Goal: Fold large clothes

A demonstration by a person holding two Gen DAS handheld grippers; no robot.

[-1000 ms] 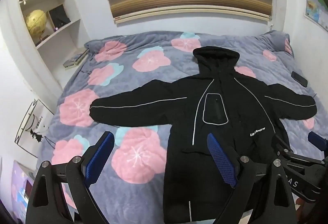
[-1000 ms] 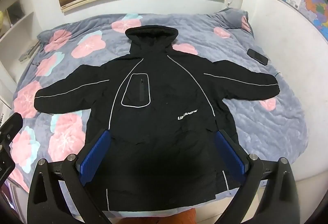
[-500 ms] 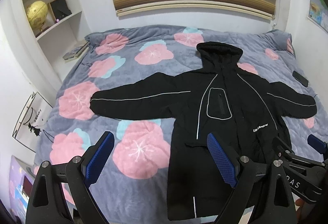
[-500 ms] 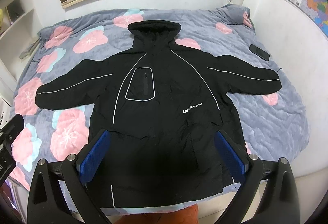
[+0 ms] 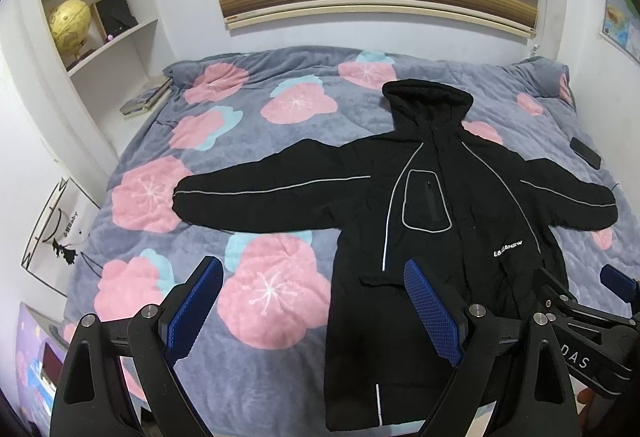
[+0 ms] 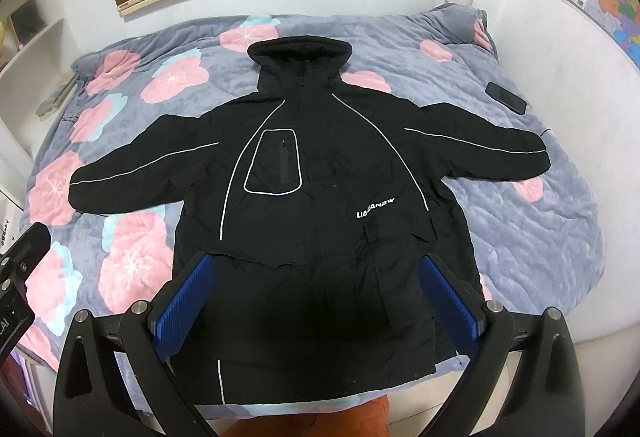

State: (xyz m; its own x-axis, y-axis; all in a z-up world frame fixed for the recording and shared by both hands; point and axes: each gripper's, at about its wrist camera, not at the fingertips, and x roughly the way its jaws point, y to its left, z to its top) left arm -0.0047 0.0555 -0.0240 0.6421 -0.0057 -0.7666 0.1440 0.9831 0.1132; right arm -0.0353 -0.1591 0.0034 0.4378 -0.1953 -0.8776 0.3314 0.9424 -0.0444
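Jacket [image 6: 320, 197] folding has not begun, by the look of it: nothing is folded over yet, so every fold is left. Nearest me, the left gripper [image 5: 316, 311] and right gripper [image 6: 320, 301] hang wide open and empty above its hem at the bed's [image 6: 560, 237] near edge. Beyond, both sleeves stretch sideways, hood toward the far edge.
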